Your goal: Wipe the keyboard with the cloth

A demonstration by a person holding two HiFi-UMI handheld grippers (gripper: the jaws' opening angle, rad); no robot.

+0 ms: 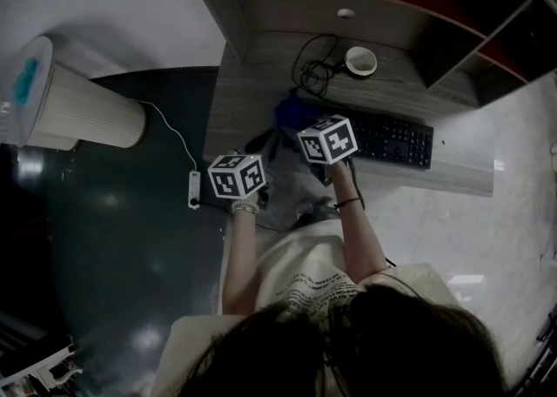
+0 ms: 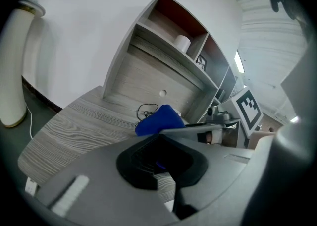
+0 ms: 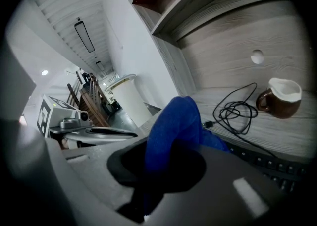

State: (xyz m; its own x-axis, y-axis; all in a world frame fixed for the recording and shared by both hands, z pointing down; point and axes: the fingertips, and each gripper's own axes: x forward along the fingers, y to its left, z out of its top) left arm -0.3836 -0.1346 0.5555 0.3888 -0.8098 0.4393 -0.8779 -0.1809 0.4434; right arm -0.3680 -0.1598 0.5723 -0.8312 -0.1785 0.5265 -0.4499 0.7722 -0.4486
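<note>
A black keyboard (image 1: 387, 139) lies on the grey wooden desk (image 1: 252, 99), its left end under my right gripper (image 1: 324, 144). The blue cloth (image 3: 173, 126) rises bunched from between that gripper's jaws, which are shut on it; in the head view the cloth (image 1: 291, 113) shows just beyond the marker cube. Keyboard keys (image 3: 270, 163) appear low on the right in the right gripper view. My left gripper (image 1: 244, 171) hovers at the desk's front left edge, apart from the cloth, open with only desk wood showing through its gap (image 2: 162, 173).
A brown mug (image 1: 360, 61) and a coiled black cable (image 1: 315, 66) sit at the back of the desk under the shelves. A white cylinder (image 1: 74, 106) stands on the floor at the left, with a power strip (image 1: 194, 189) near the desk.
</note>
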